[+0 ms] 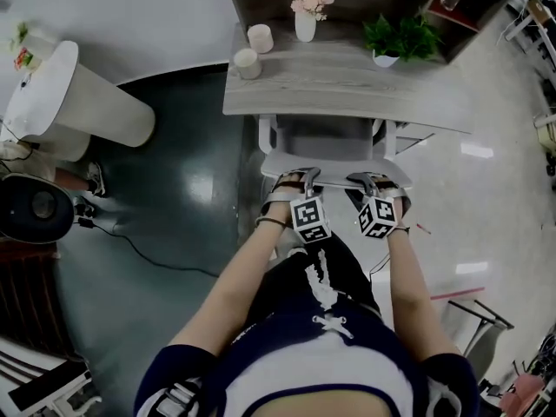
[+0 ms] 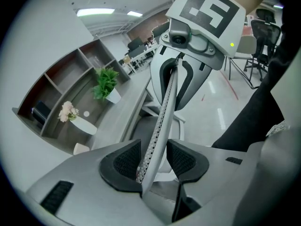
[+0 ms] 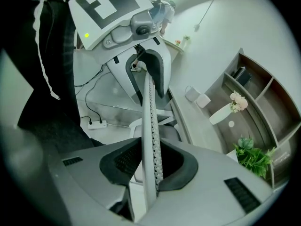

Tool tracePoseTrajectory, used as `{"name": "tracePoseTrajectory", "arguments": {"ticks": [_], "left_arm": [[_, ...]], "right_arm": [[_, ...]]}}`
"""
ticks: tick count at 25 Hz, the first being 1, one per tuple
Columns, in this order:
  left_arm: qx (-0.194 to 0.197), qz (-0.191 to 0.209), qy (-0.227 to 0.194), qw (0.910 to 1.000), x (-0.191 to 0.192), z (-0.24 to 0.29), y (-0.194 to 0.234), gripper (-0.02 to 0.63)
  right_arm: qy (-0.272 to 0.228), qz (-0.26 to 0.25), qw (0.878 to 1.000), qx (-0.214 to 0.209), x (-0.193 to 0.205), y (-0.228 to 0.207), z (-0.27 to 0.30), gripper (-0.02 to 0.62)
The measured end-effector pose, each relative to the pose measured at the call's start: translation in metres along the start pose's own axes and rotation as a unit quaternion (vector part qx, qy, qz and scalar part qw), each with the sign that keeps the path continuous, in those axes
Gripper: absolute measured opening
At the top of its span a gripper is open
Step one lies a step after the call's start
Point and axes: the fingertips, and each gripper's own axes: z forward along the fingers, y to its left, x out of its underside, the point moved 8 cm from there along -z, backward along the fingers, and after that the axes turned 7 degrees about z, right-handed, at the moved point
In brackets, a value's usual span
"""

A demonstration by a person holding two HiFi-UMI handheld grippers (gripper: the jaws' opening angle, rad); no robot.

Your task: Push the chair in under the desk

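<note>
Your left gripper (image 1: pixel 296 182) and right gripper (image 1: pixel 373 184) both have jaws closed on the chair (image 1: pixel 334 162) back's top edge. The worktop (image 1: pixel 347 85) lies straight ahead, with the seat partly under it.

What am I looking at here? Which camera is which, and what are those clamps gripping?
There is no robot. A person holds a two-jaw gripper in each hand, and each gripper carries a marker cube and its own camera. The head view looks down from the person's head. The other two views look along each gripper's jaws. The left gripper and right gripper both clamp the chair backrest, with its thin perforated rim between the pads. The chair faces a grey desk holding a vase of pink flowers, a potted plant and two pale cylinders.
</note>
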Motion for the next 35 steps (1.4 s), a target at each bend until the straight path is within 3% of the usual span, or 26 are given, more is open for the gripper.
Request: {"name": "tracePoseTrajectory", "arguments": {"ticks": [4, 8, 11, 13, 15, 17, 20, 22, 24, 26, 27, 29, 31, 33, 35], "left_arm": [[0.029, -0.017, -0.002, 0.9994, 0.000, -0.002, 0.002, 0.175], [0.076, -0.054, -0.029, 0.9953, 0.002, -0.009, 0.008, 0.173], [0.083, -0.061, -0.045, 0.9936, 0.006, -0.018, 0.013, 0.175], [0.076, -0.062, -0.056, 0.9937, 0.010, -0.027, 0.016, 0.175], [0.063, -0.080, -0.077, 0.9918, 0.013, -0.037, 0.020, 0.175], [0.029, -0.121, -0.111, 0.9860, 0.014, -0.049, 0.025, 0.175], [-0.050, -0.197, -0.168, 0.9646, 0.010, -0.070, 0.041, 0.037], [-0.087, -0.233, -0.199, 0.9479, 0.004, -0.084, 0.054, 0.017], [-0.107, -0.268, -0.235, 0.9284, -0.004, -0.100, 0.065, 0.011], [-0.111, -0.306, -0.278, 0.9038, -0.014, -0.119, 0.077, 0.009], [-0.109, -0.326, -0.299, 0.8903, -0.018, -0.128, 0.083, 0.009], [-0.102, -0.362, -0.330, 0.8655, -0.025, -0.144, 0.090, 0.009], [-0.098, -0.385, -0.346, 0.8498, -0.030, -0.155, 0.094, 0.009], [-0.096, -0.394, -0.354, 0.8429, -0.034, -0.162, 0.094, 0.009], [-0.097, -0.393, -0.357, 0.8419, -0.037, -0.166, 0.092, 0.009]], "right_arm": [[0.000, 0.020, 1.000, 0.024, -0.001, 0.000, 0.000, 0.114], [0.011, 0.053, 0.999, 0.007, -0.007, -0.002, -0.008, 0.130], [0.004, 0.049, 0.999, 0.010, -0.013, -0.003, -0.029, 0.130], [-0.026, 0.073, 0.997, 0.019, -0.021, -0.006, -0.046, 0.130], [-0.082, 0.145, 0.986, 0.029, -0.032, -0.015, -0.064, 0.126], [-0.138, 0.248, 0.958, 0.031, -0.039, -0.024, -0.076, 0.059], [-0.193, 0.347, 0.916, 0.053, -0.048, -0.034, -0.085, 0.025], [-0.233, 0.386, 0.888, 0.085, -0.056, -0.040, -0.094, 0.021], [-0.292, 0.428, 0.849, 0.102, -0.065, -0.045, -0.109, 0.021], [-0.344, 0.457, 0.814, 0.105, -0.076, -0.049, -0.126, 0.021], [-0.361, 0.462, 0.803, 0.107, -0.082, -0.051, -0.134, 0.021], [-0.378, 0.459, 0.795, 0.117, -0.096, -0.052, -0.149, 0.021], [-0.382, 0.451, 0.797, 0.126, -0.109, -0.052, -0.159, 0.017], [-0.378, 0.441, 0.803, 0.132, -0.120, -0.051, -0.165, 0.014], [-0.370, 0.434, 0.810, 0.138, -0.127, -0.048, -0.166, 0.014]]}}
